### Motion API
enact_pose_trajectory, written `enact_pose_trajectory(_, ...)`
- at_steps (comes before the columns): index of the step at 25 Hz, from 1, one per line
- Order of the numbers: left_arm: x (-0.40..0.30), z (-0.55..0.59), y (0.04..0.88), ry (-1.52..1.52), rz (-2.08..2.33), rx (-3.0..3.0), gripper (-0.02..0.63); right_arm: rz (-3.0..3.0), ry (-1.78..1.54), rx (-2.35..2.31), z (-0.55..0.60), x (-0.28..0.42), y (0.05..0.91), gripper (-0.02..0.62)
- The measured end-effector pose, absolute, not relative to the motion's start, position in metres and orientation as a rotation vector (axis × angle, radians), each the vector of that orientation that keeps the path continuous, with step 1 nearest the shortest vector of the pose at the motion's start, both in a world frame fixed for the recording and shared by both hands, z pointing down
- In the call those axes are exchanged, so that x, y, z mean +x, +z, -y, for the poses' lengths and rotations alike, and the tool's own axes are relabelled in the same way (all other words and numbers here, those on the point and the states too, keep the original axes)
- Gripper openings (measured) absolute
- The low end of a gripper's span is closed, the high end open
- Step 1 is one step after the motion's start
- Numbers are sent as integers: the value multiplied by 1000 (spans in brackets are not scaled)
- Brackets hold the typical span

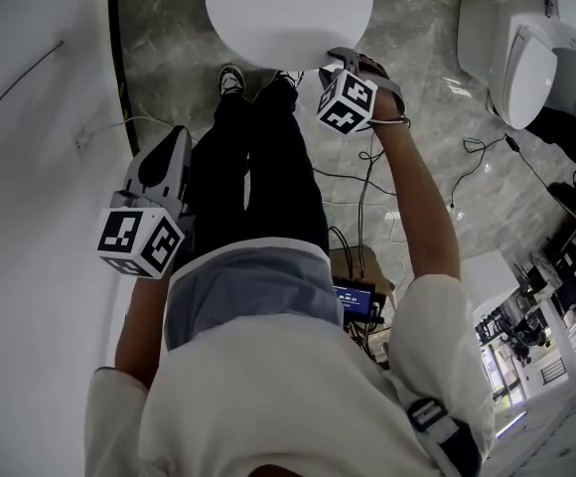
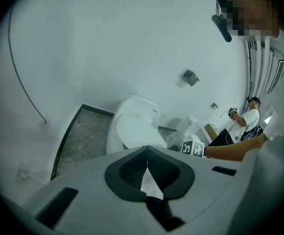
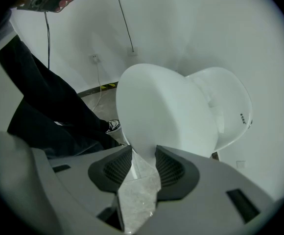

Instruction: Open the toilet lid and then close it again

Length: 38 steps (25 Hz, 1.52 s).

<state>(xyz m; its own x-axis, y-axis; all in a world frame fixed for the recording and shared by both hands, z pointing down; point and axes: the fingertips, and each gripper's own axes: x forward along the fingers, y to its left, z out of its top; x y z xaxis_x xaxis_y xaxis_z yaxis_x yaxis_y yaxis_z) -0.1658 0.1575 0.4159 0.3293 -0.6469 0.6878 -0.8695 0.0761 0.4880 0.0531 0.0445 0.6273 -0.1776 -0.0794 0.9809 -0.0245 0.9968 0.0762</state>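
Note:
The white toilet lid [image 1: 288, 8] fills the top centre of the head view. My right gripper [image 1: 341, 60] points steeply down at its near rim. In the right gripper view the lid [image 3: 156, 106] stands tilted in front of the toilet body [image 3: 227, 106], and its rim runs down between the ribbed pads [image 3: 169, 168]. The right gripper [image 3: 144, 154] grips that rim on both sides. My left gripper [image 1: 179, 135] hangs apart at the left near the wall, shut with nothing in it. From the left gripper [image 2: 145, 154] the toilet [image 2: 132, 126] shows farther off.
A white wall [image 1: 30, 167] runs close along the left. The person's legs and shoes [image 1: 231, 79] stand right before the bowl. Cables [image 1: 467, 167] trail over the marble floor. A second toilet [image 1: 526, 58] sits at the upper right. Another person [image 2: 247, 121] stands far right.

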Motion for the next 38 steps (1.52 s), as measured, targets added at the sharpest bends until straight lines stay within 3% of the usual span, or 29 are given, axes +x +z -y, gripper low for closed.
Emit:
enact_pose_trajectory(22,-167,-148,459,316,1374,1596,6,1704,98,-99,-63,48,677,127)
enact_pose_trajectory(29,-167,-151,476,332,1375,1567,6,1728,307,42,-58,51,698,55)
enact_pose_trajectory(38,-170,-152,497,348,1362,1540,6,1711,340,211,-62,47,732,51)
